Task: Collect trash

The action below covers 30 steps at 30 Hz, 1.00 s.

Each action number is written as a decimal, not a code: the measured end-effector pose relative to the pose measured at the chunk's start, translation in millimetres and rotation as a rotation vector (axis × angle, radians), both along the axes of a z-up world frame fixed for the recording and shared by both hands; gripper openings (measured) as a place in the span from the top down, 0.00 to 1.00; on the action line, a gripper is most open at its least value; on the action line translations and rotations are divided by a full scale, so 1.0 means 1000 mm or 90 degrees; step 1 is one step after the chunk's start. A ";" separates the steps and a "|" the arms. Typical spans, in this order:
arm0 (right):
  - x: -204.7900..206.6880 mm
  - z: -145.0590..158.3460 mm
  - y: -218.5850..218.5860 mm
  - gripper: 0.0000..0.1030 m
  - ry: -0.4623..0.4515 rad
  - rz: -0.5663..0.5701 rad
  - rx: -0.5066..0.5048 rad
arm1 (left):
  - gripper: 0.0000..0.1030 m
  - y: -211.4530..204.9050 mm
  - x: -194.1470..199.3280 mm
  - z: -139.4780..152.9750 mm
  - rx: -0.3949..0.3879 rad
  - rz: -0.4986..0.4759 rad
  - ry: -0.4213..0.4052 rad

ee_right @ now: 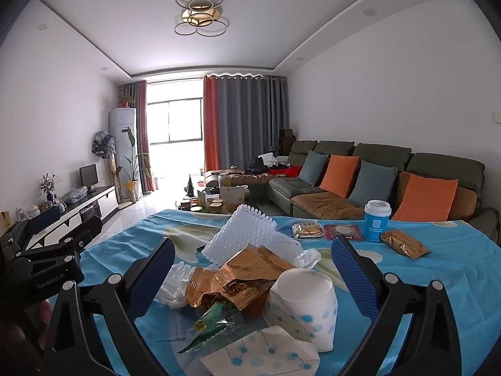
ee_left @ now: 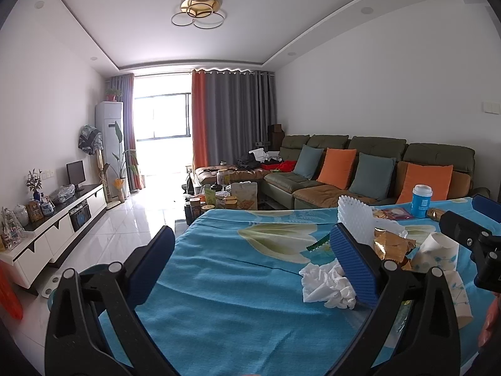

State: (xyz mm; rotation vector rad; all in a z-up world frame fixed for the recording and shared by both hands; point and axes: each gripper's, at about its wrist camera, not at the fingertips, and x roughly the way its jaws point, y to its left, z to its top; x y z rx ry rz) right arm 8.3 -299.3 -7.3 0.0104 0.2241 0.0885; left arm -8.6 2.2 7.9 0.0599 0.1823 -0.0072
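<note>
A heap of trash lies on the blue flowered tablecloth (ee_right: pixel 454 266): a white foam net (ee_right: pixel 244 238), gold foil wrappers (ee_right: pixel 241 279), crumpled white tissue (ee_left: pixel 325 282), an upturned paper cup (ee_right: pixel 302 300), a flattened paper cup (ee_right: pixel 263 354) and a green clear wrapper (ee_right: pixel 209 322). My right gripper (ee_right: pixel 253 275) is open and straddles the heap. My left gripper (ee_left: pixel 250 266) is open, over bare cloth left of the heap, its right finger (ee_left: pixel 353 266) beside the tissue.
A blue cup with a white lid (ee_right: pixel 376 221), a biscuit pack (ee_right: pixel 308 230), a red packet (ee_right: pixel 344 231) and a gold packet (ee_right: pixel 404 244) lie at the table's far side. A sofa (ee_right: pixel 360 188), a cluttered coffee table (ee_right: pixel 216 202) and a TV cabinet (ee_left: pixel 62 219) stand beyond.
</note>
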 end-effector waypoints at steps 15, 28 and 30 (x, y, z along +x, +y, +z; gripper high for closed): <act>0.000 0.000 0.002 0.06 0.001 0.003 0.002 | 0.05 -0.002 0.000 0.000 -0.001 -0.003 -0.001; 0.004 -0.004 0.001 0.06 0.022 0.007 0.013 | 0.05 -0.005 0.006 -0.004 -0.003 -0.012 0.016; 0.005 -0.005 -0.003 0.06 0.029 0.006 0.017 | 0.05 -0.005 0.009 -0.006 -0.003 -0.016 0.025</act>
